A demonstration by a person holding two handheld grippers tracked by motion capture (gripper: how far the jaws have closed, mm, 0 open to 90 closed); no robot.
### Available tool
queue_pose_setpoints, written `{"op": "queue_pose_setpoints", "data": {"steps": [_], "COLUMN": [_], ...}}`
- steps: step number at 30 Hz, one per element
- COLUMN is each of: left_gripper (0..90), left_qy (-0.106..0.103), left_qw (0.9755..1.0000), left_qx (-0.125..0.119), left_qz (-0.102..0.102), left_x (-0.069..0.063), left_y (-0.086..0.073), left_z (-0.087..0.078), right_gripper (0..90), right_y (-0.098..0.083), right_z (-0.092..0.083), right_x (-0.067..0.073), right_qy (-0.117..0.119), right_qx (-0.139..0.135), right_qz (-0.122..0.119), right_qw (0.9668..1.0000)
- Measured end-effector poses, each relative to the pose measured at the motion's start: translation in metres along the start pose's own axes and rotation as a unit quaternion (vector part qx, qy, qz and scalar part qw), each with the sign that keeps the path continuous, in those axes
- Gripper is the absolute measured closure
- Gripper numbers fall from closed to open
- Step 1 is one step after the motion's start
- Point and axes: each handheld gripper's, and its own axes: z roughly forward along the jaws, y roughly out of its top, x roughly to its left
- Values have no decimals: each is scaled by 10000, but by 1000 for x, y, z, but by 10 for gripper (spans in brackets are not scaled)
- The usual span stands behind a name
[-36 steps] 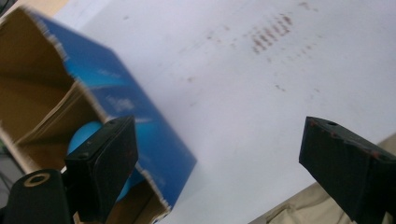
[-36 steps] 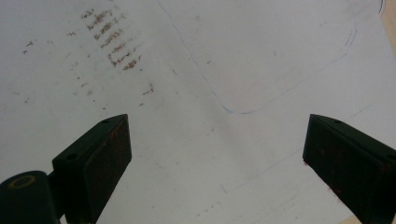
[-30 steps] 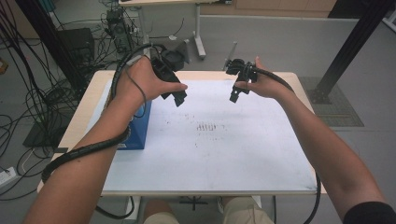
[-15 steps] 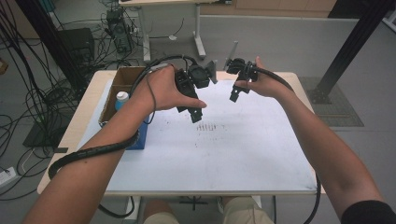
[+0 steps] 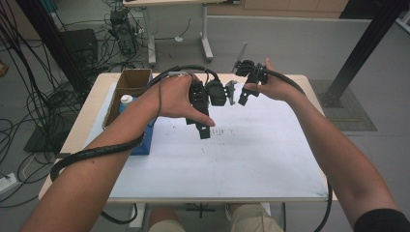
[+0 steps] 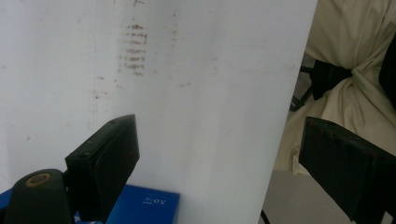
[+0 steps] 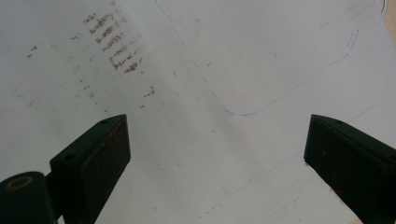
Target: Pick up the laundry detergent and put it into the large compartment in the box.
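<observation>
At the far left of the high view, an open brown cardboard box [image 5: 126,89] stands on the left edge of the counter [image 5: 270,169], which is topped with a white sheet. A white bottle with a blue cap [image 5: 125,100] stands inside the box. A flat blue box [image 5: 145,140] lies just beside it on the near side; its corner also shows in the left gripper view [image 6: 144,207].

The left hand-held gripper [image 5: 202,129] hangs over the middle of the counter, beside a patch of brown smudge marks [image 5: 220,131]. Its long axis tilts downward and toward the person. Its jaws are spread wide with nothing between them; the left gripper view [image 6: 219,158] confirms the gap, with bare white sheet and the counter's near edge behind.

The right hand-held gripper [image 5: 243,96] is held above the far middle of the counter, pointing down toward the sheet. Its jaws are likewise spread wide and empty, as the right gripper view [image 7: 217,154] shows. The two grippers are near each other but apart.

Nothing lies on the sheet beneath either gripper. Faint blue pen lines [image 7: 243,112] cross the sheet.
</observation>
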Motion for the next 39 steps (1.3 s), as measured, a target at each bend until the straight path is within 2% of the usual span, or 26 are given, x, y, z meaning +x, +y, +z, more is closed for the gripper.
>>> {"op": "queue_pose_setpoints", "data": {"steps": [10, 39], "left_gripper": [126, 124], "left_qy": [62, 37], "left_qw": [9999, 9999], "left_qx": [75, 66], "left_qz": [49, 67], "left_x": [-3, -2], "left_y": [1, 0], "left_z": [4, 10], "right_gripper": [71, 71], "right_y": [1, 2], "right_z": [1, 1], "right_x": [0, 2], "right_qy": [9, 20], "right_qx": [-2, 7], "right_qz": [-1, -38], "right_qw": [10000, 10000]}}
